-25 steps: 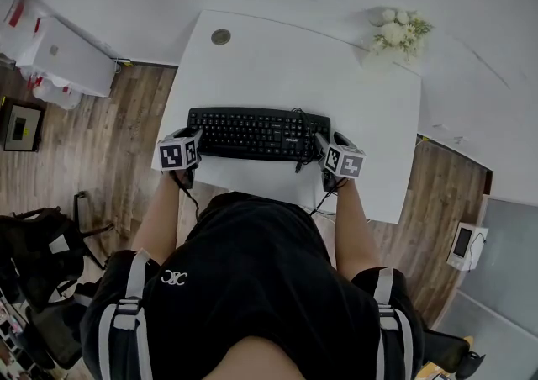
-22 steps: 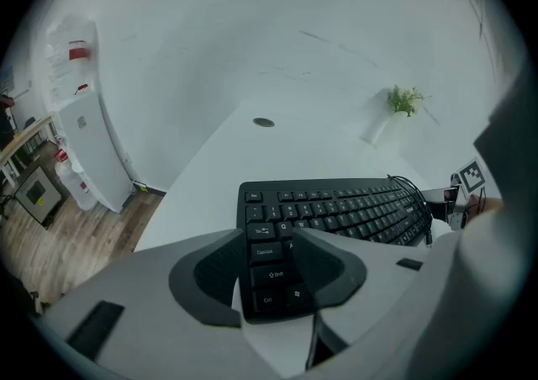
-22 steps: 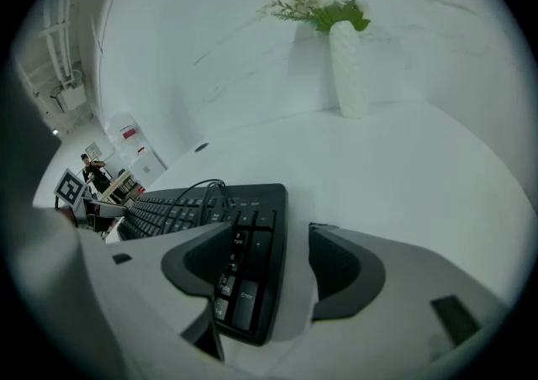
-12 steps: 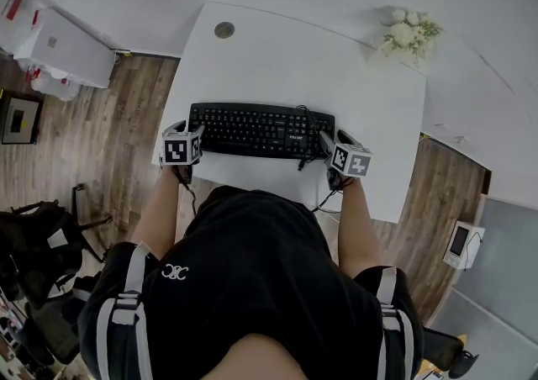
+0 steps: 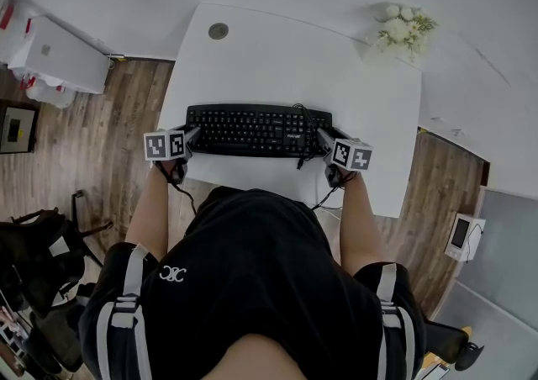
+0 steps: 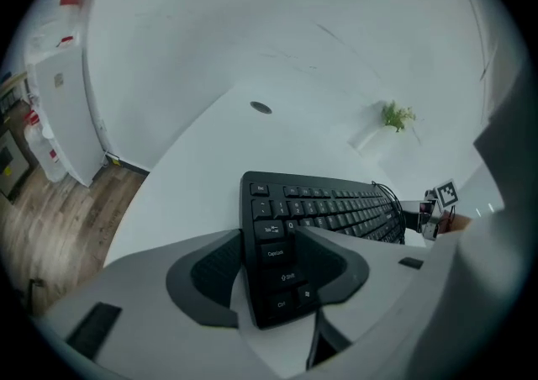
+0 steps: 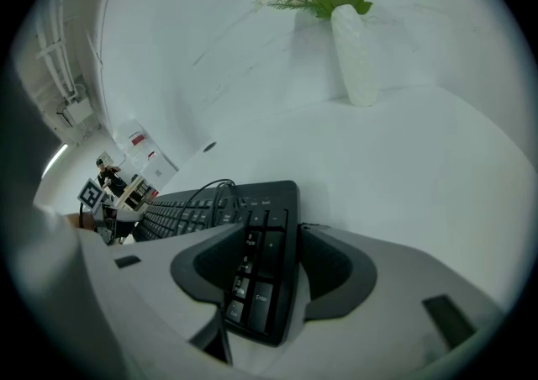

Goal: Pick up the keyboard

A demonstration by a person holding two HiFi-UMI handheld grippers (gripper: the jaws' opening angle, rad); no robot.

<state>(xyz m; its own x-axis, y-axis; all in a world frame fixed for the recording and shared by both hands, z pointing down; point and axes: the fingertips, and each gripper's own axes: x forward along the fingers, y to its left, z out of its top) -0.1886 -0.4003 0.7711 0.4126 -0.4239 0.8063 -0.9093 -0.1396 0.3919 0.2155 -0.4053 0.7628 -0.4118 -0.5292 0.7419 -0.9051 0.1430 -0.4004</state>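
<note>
Two tools are closing in on the black keyboard [image 5: 252, 130], one at each short end. It is lying flat, keys up, on the white tabletop [image 5: 286, 59], near the edge closest to the person. Its long axis is running left to right, parallel to that edge, with the number pad at the person's right. The left tool [image 5: 192, 133] is straddling the end with the Ctrl and Shift keys; its jaws have just been closing, and its pads are resting against the keyboard between them. The right tool [image 5: 323, 135] is straddling the number-pad end; its jaws have also just been closing, and they are gripping the keyboard.
</note>
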